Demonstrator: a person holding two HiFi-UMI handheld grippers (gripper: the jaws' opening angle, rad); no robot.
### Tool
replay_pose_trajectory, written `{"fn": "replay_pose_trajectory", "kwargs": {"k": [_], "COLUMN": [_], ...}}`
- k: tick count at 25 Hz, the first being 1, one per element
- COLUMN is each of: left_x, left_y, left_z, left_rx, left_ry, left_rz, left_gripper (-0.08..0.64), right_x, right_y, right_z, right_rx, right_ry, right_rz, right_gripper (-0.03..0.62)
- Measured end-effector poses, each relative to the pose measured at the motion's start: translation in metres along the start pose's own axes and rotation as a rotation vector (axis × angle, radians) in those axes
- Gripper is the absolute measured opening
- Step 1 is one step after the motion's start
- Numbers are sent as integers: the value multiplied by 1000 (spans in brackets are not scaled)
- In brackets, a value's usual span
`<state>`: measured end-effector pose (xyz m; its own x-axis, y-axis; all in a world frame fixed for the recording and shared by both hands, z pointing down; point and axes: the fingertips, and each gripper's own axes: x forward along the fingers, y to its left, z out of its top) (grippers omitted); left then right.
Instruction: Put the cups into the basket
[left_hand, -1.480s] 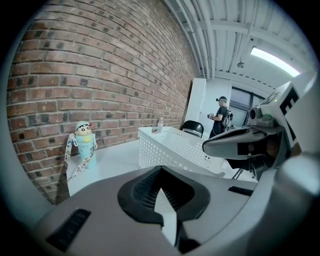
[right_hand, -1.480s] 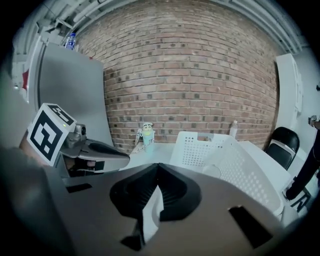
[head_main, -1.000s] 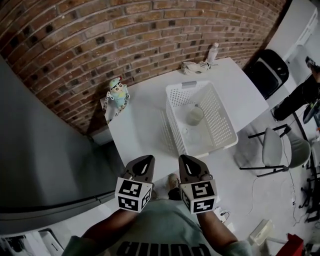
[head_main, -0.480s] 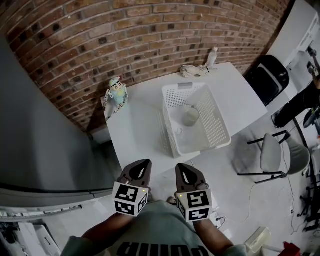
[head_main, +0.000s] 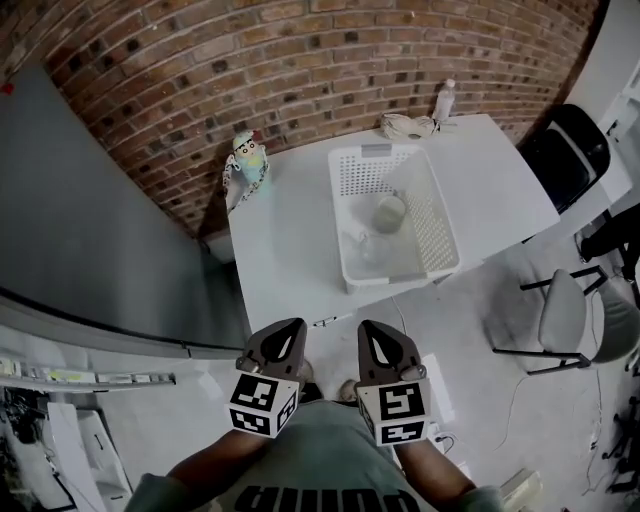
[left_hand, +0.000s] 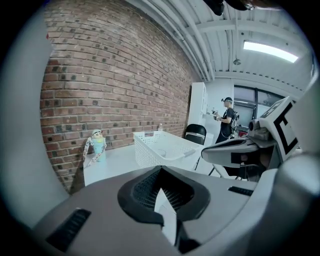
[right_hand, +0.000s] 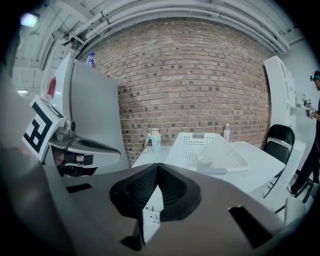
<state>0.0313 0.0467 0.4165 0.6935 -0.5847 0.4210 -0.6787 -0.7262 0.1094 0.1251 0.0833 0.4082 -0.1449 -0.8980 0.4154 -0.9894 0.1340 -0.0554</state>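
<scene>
A white perforated basket (head_main: 341, 222) stands on the white table (head_main: 281, 250). Inside it sit a pale cup (head_main: 389, 212) and a clear cup (head_main: 368, 248). Both grippers are held close to my body, short of the table's front edge and well apart from the basket. My left gripper (head_main: 283, 336) is shut with nothing in it, and so is my right gripper (head_main: 378, 338). In the right gripper view the basket (right_hand: 220, 150) with the pale cup (right_hand: 204, 161) lies ahead beyond the shut gripper (right_hand: 157, 168). The left gripper view shows the basket (left_hand: 150, 148) past the left gripper (left_hand: 160, 170).
A small doll figure (head_main: 245, 160) stands at the table's back left. A bottle (head_main: 444, 100) and a crumpled cloth (head_main: 405, 126) lie at the back edge by the brick wall. A grey cabinet (head_main: 100, 230) is to the left; a black chair (head_main: 575, 150) and a grey chair (head_main: 570, 320) are to the right.
Both grippers have drawn back from the table's front edge, and floor now shows between them and the table. The cups stay in the basket.
</scene>
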Motion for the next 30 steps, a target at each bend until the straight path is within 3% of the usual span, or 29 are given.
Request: {"fn": "replay_pose_trajectory", "kwargs": {"k": [7, 15, 30], "left_x": [-24, -31, -44], "left_y": [-8, -3, 20], "left_z": [-25, -31, -31], "left_rx": [-25, -4, 4], "left_ry": [13, 9, -7], "left_rz": [59, 14, -50], "left_gripper": [6, 6, 6], "right_x": [-21, -26, -14], "right_y": [10, 29, 56], "right_z": [-20, -36, -28], "right_rx": [-11, -2, 11], "right_ry": [15, 47, 37], "right_rz": [32, -9, -63], "right_gripper": [12, 11, 9]}}
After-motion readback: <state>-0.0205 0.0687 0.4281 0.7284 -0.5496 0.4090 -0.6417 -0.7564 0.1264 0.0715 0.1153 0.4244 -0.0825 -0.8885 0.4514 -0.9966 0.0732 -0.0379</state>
